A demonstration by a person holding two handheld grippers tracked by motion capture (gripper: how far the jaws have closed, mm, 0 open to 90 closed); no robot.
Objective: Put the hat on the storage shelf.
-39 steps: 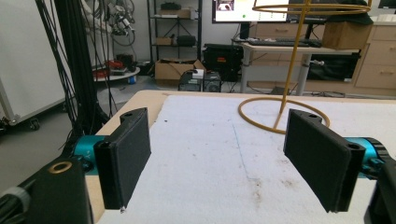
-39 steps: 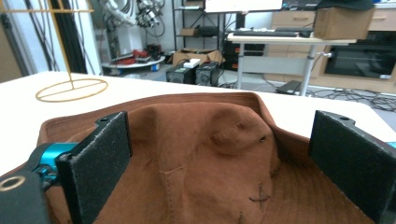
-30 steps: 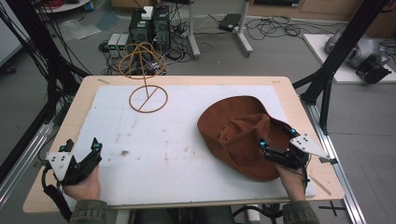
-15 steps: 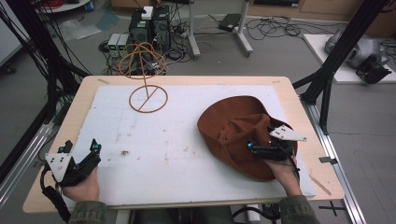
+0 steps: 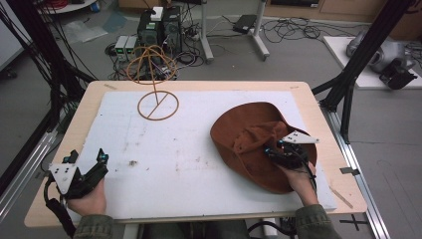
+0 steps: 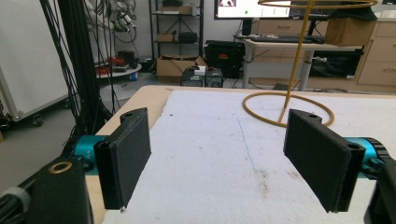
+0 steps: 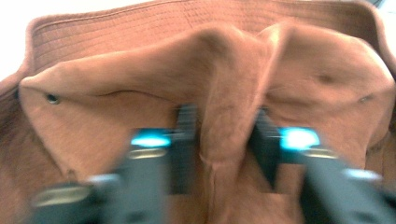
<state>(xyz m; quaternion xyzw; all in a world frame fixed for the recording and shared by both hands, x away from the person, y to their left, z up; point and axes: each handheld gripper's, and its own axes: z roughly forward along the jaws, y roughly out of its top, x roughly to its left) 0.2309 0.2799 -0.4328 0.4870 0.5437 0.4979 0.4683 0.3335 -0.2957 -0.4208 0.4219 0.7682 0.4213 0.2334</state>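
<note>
Brown hat (image 7: 224, 70) fold pinched between right gripper (image 7: 224, 140) jaws, seen close in its view

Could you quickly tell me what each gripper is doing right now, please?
Left gripper: open, holding nothing, above the white mat.
Right gripper: jaws have just been closing and now pinch a fold of the brown hat.

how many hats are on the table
1. A brown hat lies on the white mat at the table's right side, its crown pinched into a fold between the right gripper's jaws. Nothing suggests another is hidden.
</note>
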